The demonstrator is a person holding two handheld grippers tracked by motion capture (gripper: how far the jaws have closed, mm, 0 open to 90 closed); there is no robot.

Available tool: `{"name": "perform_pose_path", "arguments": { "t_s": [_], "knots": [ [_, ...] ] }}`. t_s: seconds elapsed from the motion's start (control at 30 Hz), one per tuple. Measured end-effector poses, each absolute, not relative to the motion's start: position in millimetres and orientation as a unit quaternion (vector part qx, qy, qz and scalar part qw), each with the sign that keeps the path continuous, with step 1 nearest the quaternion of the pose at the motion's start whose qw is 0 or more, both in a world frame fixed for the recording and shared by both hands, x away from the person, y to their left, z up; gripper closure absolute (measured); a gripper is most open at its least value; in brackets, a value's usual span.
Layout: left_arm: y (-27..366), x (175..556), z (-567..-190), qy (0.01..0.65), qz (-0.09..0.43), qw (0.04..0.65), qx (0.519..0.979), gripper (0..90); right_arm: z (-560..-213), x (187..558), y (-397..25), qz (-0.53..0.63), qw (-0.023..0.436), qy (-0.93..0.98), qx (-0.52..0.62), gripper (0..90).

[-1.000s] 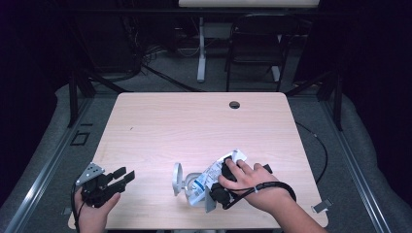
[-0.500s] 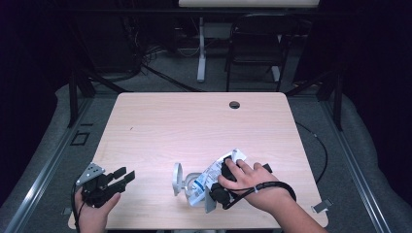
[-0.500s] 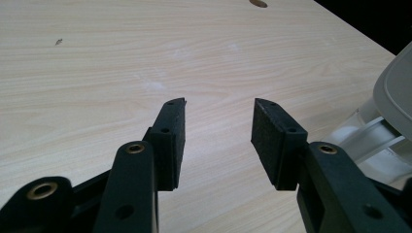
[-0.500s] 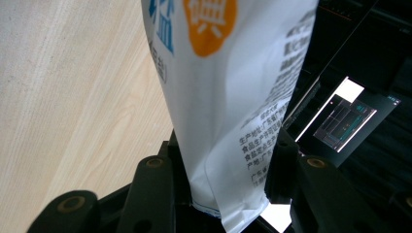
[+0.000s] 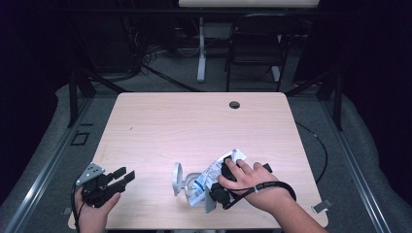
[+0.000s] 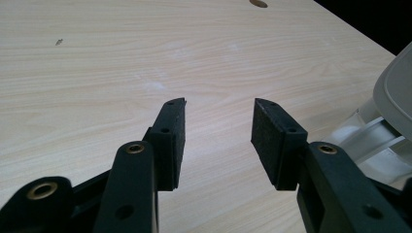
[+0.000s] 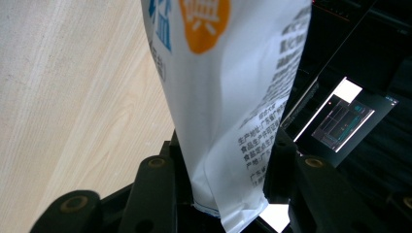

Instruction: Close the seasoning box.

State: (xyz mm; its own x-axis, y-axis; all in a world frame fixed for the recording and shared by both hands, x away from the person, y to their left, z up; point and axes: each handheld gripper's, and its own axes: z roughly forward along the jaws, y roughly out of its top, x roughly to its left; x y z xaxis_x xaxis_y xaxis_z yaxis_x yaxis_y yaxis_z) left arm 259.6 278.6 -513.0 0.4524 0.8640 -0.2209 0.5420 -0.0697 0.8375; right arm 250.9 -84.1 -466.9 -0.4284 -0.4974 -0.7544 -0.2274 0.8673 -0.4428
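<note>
Basically a white printed pouch [image 7: 228,97], blue and orange markings with small black text, is pinched at its bottom edge between the jaws of the right gripper [image 7: 228,189]. High view: pouch [image 5: 214,172] lies crumpled at the near edge of the table [image 5: 194,121], right of centre, under the person's right hand [image 5: 248,182], which covers most of the right gripper [image 5: 221,187]. Just left of the pouch, touching or nearly so, a clear container with a round white lid [image 5: 177,178] flipped up; its grey-white lid [image 6: 396,92] also sits at the right edge of the left gripper view. Left gripper [image 5: 119,178] held in the left hand [image 5: 94,206] at the near left corner, well apart from the pouch, jaws spread with nothing between them [image 6: 218,141], bare wood below. Small dark hole [image 5: 234,105] near the far edge
</note>
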Motion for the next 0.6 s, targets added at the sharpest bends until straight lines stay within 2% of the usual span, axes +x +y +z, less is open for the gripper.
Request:
{"name": "perform_pose_path", "arguments": {
  "t_s": [0.6],
  "knots": [
    [279.0, 259.7, -513.3, 0.496, 0.171, 0.469, 0.711, 56.8, -466.1, 251.1, -84.3, -0.132, 0.487, 0.835, -0.217, 66.7]
  ]
}}
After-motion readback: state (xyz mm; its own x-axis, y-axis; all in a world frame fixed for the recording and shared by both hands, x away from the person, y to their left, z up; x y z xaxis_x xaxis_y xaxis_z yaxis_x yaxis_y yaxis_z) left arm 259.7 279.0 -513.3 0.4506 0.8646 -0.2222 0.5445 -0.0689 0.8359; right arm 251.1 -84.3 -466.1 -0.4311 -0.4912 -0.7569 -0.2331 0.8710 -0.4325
